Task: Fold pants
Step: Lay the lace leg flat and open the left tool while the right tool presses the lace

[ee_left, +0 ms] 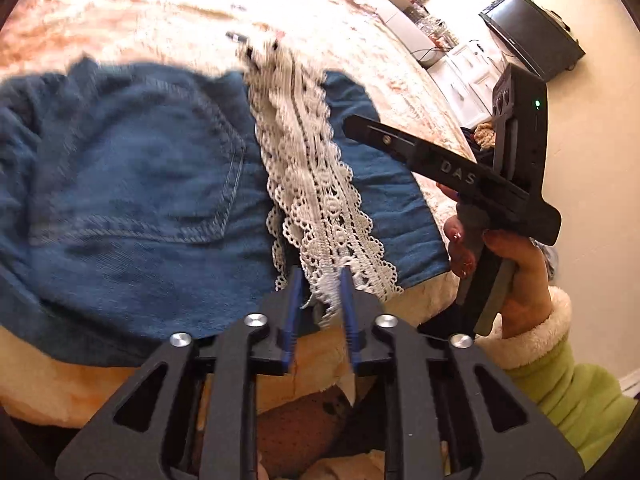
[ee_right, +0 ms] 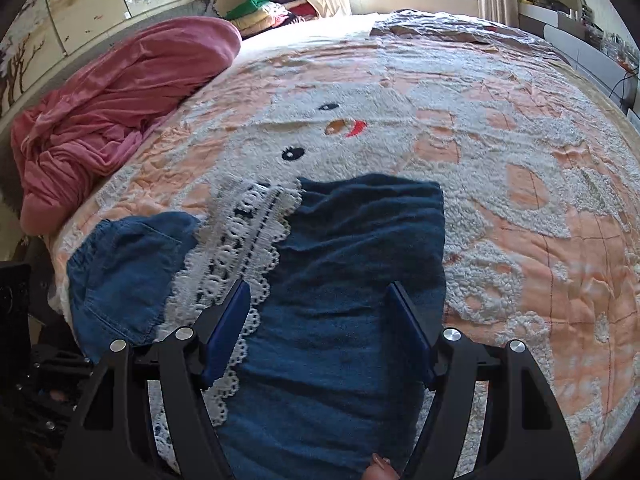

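Note:
Blue denim pants (ee_left: 140,180) with a white lace strip (ee_left: 312,168) lie bunched on the bed. In the left wrist view my left gripper (ee_left: 321,280) hovers at the near edge of the pants. Its blue fingers stand a little apart with the frayed lace end between them, and the pads are not pressing on it. In the right wrist view my right gripper (ee_right: 320,312) stands wide open just over the folded denim (ee_right: 352,260), with the lace (ee_right: 240,248) at its left finger and nothing pinched. A hand (ee_left: 516,264) in a green sleeve holds the right tool beside the pants.
A fluffy peach and white blanket (ee_right: 500,160) with a cartoon face covers the bed. Pink bedding (ee_right: 120,92) is heaped at the left, with stacked clothes (ee_right: 272,8) behind it. A dark monitor (ee_left: 532,36) and white furniture stand beyond the bed's right edge.

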